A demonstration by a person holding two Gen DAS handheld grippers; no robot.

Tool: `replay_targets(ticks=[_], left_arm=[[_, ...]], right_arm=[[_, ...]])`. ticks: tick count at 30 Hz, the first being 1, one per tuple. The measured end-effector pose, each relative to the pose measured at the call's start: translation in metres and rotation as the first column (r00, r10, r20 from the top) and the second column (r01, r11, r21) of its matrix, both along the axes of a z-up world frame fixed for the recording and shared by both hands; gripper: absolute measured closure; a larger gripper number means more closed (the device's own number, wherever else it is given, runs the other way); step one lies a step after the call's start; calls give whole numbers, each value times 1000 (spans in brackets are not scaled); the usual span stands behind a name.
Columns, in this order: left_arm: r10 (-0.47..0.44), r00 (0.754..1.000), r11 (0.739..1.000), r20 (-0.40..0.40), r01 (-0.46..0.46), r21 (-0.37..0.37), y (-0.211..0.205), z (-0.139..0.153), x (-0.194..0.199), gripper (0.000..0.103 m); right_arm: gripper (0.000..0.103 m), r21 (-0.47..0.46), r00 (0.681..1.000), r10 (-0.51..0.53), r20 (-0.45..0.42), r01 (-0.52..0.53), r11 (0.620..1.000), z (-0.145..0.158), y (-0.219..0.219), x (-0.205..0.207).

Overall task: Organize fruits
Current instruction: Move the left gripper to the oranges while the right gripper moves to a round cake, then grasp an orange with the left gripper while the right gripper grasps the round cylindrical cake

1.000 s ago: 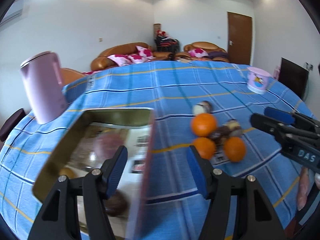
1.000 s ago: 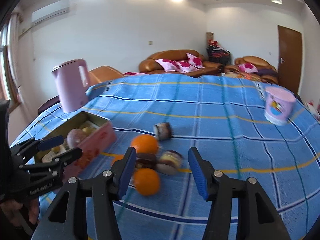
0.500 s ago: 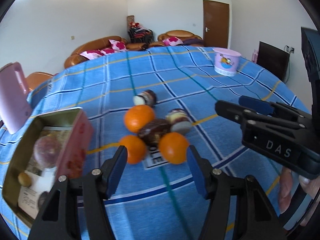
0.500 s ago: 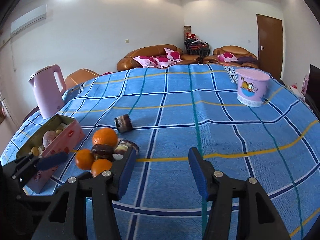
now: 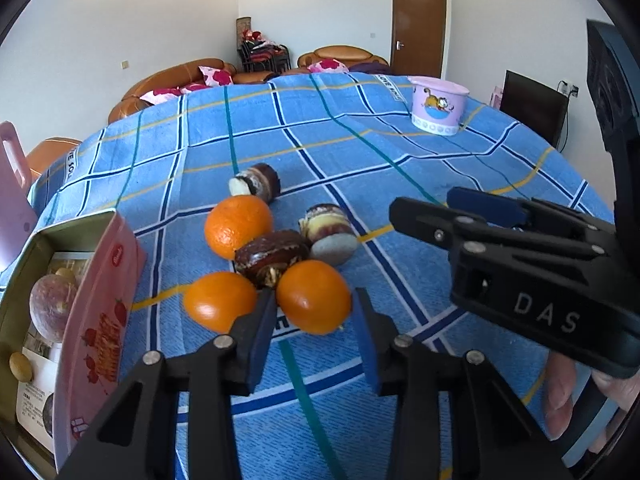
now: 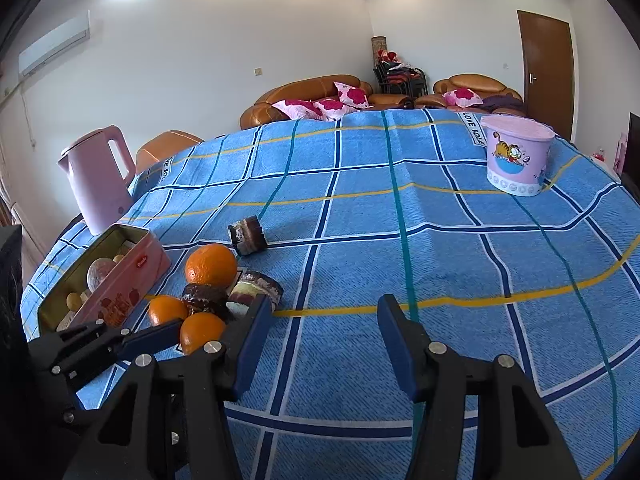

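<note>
1. A round orange fruit [image 5: 313, 301], nearest of three, lies near the left front edge of the blue checked tablecloth [image 5: 400, 152], touching a dark brown pastry [image 5: 270, 257] in the cluster.
2. The left gripper [image 5: 314, 336] has its blue-padded fingers spread either side of that orange, not yet touching it, seemingly lined up to pinch it.
3. The open pink rectangular tin [image 5: 108, 288], already holding pale round fruits, stands just left of the cluster, likely the destination.
4. The right gripper [image 6: 320, 332] hovers open and empty over bare cloth, beside the cluster and apart from the fruit.
</note>
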State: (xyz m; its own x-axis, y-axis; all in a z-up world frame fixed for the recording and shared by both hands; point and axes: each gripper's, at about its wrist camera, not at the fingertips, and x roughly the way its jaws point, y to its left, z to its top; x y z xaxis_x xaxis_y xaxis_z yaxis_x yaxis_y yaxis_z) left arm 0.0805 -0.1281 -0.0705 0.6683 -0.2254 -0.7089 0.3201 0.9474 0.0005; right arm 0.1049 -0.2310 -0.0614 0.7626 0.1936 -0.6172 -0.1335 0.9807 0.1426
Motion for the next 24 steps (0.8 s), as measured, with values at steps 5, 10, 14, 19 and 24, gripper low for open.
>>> replay_targets(ticks=[5, 10, 14, 19, 24], left_arm=[[-1, 1000, 999, -3, 1, -47, 7, 1, -1, 66], [44, 995, 997, 86, -38, -66, 21, 14, -9, 66], [100, 988, 993, 116, -92, -79, 36, 21, -2, 66], [133, 986, 987, 102, -122, -108, 49, 23, 2, 66], [162, 980, 984, 115, -151, -99, 57, 28, 6, 66]], right_arm=[[46, 13, 1000, 9, -12, -9, 1000, 0, 3, 5], [46, 31, 1000, 17, -22, -17, 999, 2, 6, 10], [46, 48, 999, 26, -37, -24, 999, 3, 14, 19], [46, 70, 996, 44, -72, -39, 997, -1, 26, 32], [46, 82, 991, 66, -113, -57, 995, -9, 37, 39]])
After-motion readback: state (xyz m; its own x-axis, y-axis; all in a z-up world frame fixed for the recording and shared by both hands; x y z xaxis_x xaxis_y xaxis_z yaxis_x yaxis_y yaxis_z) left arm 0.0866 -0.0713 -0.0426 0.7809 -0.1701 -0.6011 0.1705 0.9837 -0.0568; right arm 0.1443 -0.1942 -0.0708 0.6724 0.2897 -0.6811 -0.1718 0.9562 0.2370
